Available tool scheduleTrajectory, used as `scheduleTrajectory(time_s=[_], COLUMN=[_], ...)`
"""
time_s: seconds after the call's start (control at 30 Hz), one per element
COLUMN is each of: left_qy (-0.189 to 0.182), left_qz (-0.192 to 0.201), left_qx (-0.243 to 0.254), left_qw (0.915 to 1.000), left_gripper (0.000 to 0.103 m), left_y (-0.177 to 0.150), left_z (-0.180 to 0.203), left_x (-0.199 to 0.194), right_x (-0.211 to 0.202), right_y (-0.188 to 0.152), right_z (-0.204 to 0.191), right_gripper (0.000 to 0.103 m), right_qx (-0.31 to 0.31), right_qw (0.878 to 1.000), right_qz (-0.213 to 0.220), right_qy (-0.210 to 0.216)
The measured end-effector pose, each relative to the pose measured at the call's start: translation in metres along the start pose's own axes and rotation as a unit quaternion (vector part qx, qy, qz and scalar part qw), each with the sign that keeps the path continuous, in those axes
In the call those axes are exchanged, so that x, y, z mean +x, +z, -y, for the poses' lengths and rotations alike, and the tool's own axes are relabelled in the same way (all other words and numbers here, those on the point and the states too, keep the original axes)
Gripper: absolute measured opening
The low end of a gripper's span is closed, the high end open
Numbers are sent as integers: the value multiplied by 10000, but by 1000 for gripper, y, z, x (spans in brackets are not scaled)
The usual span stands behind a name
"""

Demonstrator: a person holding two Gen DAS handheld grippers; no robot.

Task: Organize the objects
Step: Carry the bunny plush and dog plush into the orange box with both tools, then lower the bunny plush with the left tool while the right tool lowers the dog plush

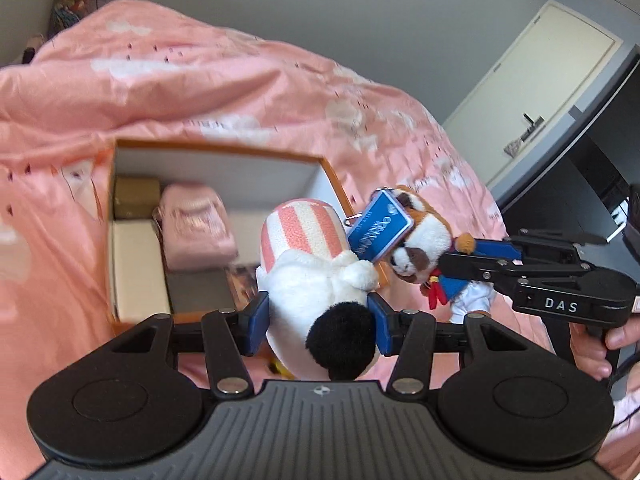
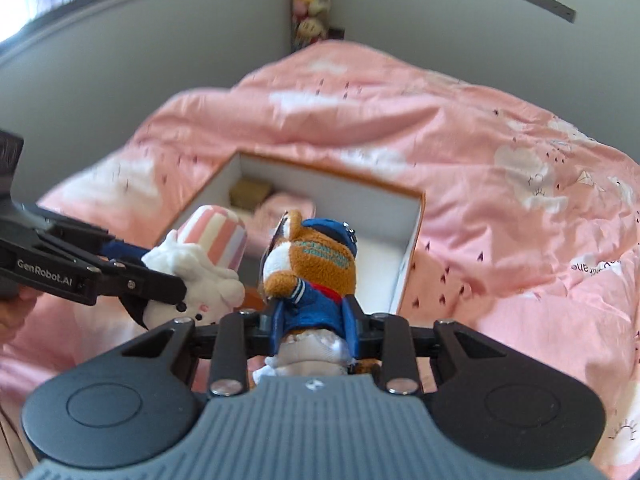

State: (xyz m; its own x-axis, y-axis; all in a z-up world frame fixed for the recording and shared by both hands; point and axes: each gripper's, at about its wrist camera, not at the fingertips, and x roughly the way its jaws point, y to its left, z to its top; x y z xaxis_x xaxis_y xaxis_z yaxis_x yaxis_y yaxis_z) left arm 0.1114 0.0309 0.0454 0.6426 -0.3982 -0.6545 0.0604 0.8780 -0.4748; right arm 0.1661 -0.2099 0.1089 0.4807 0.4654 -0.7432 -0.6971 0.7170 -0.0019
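Observation:
My left gripper point(image 1: 318, 326) is shut on a white plush toy point(image 1: 316, 276) with a black tuft and a pink-striped hat, its blue pads pressed on both flanks. The same white plush point(image 2: 200, 272) shows at the left of the right wrist view. My right gripper point(image 2: 314, 326) is shut on a brown plush dog point(image 2: 316, 268) in a blue jacket and cap. In the left wrist view that dog point(image 1: 420, 252) hangs to the right with a blue tag point(image 1: 380, 228) at its head. Both toys hover above the near edge of an open orange box point(image 1: 224, 148) point(image 2: 412, 248).
The box lies on a pink bed cover point(image 1: 180, 80) and holds a gold carton point(image 1: 136, 196), a pink pouch point(image 1: 196, 232) and a white carton point(image 1: 136, 264). A person's hand point(image 1: 620, 340) holds the right gripper's handle. A dark desk point(image 1: 580, 160) and door stand at right.

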Motion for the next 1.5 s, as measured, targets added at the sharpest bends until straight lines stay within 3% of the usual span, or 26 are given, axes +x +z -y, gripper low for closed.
scheduleTrajectory(time_s=[0.13, 0.23, 0.37, 0.6, 0.83, 1.0, 1.3, 1.5], left_qy=[-22, -6, -99, 385, 506, 506, 289, 234], left_qz=[50, -21, -288, -741, -1048, -1118, -932, -815], left_qx=[3, -35, -80, 464, 473, 624, 513, 653], left_qw=[10000, 10000, 9995, 9954, 9921, 9905, 9939, 9943], left_gripper=[59, 59, 59, 59, 59, 59, 64, 73], left_y=[32, 49, 64, 77, 85, 87, 82, 82], left_z=[-5, -12, -23, -30, -50, -51, -60, -53], left_x=[13, 38, 83, 150, 184, 197, 203, 188], right_x=[8, 30, 72, 150, 201, 223, 233, 228], right_y=[19, 29, 35, 42, 47, 47, 48, 53], right_z=[13, 28, 55, 79, 90, 84, 82, 82], right_gripper=[32, 32, 32, 32, 32, 32, 33, 41], right_qx=[535, 1038, 1812, 2280, 2362, 2053, 1420, 1056], right_qw=[9978, 9935, 9829, 9735, 9701, 9754, 9858, 9905], right_qz=[397, 454, 277, -191, -548, -756, -776, -794], right_qy=[6, 75, 189, 1, -97, -257, -445, -372])
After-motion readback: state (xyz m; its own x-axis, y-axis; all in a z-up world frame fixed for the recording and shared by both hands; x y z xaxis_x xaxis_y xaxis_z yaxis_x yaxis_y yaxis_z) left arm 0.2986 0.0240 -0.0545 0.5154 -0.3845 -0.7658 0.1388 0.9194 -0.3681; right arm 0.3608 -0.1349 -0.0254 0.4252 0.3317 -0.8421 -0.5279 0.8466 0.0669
